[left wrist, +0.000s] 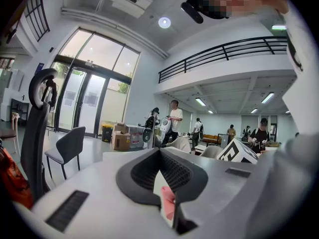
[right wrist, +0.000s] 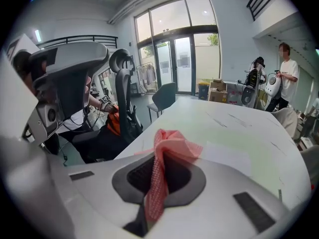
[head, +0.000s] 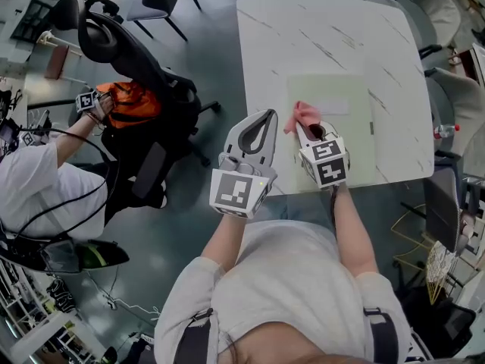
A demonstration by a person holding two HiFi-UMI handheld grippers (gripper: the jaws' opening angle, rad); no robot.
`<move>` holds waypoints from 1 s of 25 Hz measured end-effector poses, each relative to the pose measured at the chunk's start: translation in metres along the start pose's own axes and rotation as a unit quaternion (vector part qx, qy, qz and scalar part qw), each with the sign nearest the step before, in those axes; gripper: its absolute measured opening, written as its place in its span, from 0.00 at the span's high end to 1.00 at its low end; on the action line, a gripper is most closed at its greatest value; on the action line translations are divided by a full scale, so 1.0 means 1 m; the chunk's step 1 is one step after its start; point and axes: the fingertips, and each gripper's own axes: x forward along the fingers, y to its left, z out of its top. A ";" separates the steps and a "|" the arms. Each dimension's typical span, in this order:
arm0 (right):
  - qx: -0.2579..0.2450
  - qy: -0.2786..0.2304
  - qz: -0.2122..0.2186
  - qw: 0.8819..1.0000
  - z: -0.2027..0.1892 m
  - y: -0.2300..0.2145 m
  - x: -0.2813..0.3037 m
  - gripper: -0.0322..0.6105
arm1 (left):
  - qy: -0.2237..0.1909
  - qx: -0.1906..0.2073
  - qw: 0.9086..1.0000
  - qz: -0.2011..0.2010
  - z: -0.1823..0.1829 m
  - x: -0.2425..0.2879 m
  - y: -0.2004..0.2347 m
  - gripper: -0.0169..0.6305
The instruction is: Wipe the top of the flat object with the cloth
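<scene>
A white marble desk fills the upper middle of the head view, and its far half is bare and open. A pale green flat mat lies on the near right part of it. The mat's near edge runs close along the desk's near edge, and a strip of bare marble separates it from the right edge. A white label sits on the mat's far half. The right tool is over the mat's left side, pinching a pink cloth. In the right gripper view the cloth runs up between the pads and bunches out past the tips, with the green mat just beyond. I cannot tell whether the cloth touches the mat. The left tool hangs at the desk's left edge near the near corner, partly over the floor, well clear of the mat. It is pressed together with nothing held. Left of the desk, across a stretch of open floor, stands a black office chair with an orange bag on it.
</scene>
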 end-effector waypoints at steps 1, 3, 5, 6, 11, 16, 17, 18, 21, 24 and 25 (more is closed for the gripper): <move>0.003 0.001 0.001 1.000 0.000 0.001 0.001 0.91 | 0.001 -0.001 1.000 0.002 0.000 -0.001 0.001 0.96; 0.009 0.003 0.003 1.000 -0.001 0.001 0.001 0.91 | -0.002 0.000 1.000 0.000 0.000 -0.004 0.002 0.96; 0.015 0.006 0.006 1.000 -0.002 0.001 -0.001 0.91 | -0.003 0.001 1.000 -0.001 -0.001 -0.007 0.002 0.96; 0.017 0.007 0.007 1.000 -0.003 0.001 -0.001 0.91 | -0.004 0.001 1.000 0.000 -0.002 -0.008 0.002 0.96; 0.029 0.015 0.014 0.999 -0.013 0.004 -0.007 0.91 | -0.005 0.000 1.000 -0.003 -0.004 -0.011 -0.002 0.96; 0.042 0.013 0.010 0.999 -0.023 0.005 -0.016 0.91 | -0.006 0.001 1.000 -0.008 -0.005 -0.013 -0.009 0.96; 0.040 0.012 0.006 0.999 -0.024 0.005 -0.016 0.91 | -0.006 0.001 1.000 -0.009 -0.005 -0.014 -0.011 0.96; 0.038 0.011 0.002 0.999 -0.025 0.004 -0.017 0.91 | -0.007 0.000 1.000 -0.011 -0.005 -0.014 -0.012 0.96; 0.036 0.011 -0.006 0.999 -0.027 0.001 -0.018 0.91 | -0.007 0.000 1.000 -0.016 -0.007 -0.016 -0.018 0.96; 0.040 0.011 -0.010 0.999 -0.029 -0.005 -0.020 0.91 | -0.005 0.002 1.000 -0.017 -0.009 -0.018 -0.024 0.96; 0.038 0.011 -0.011 0.999 -0.031 -0.007 -0.020 0.91 | -0.004 0.002 1.000 -0.016 -0.010 -0.018 -0.026 0.96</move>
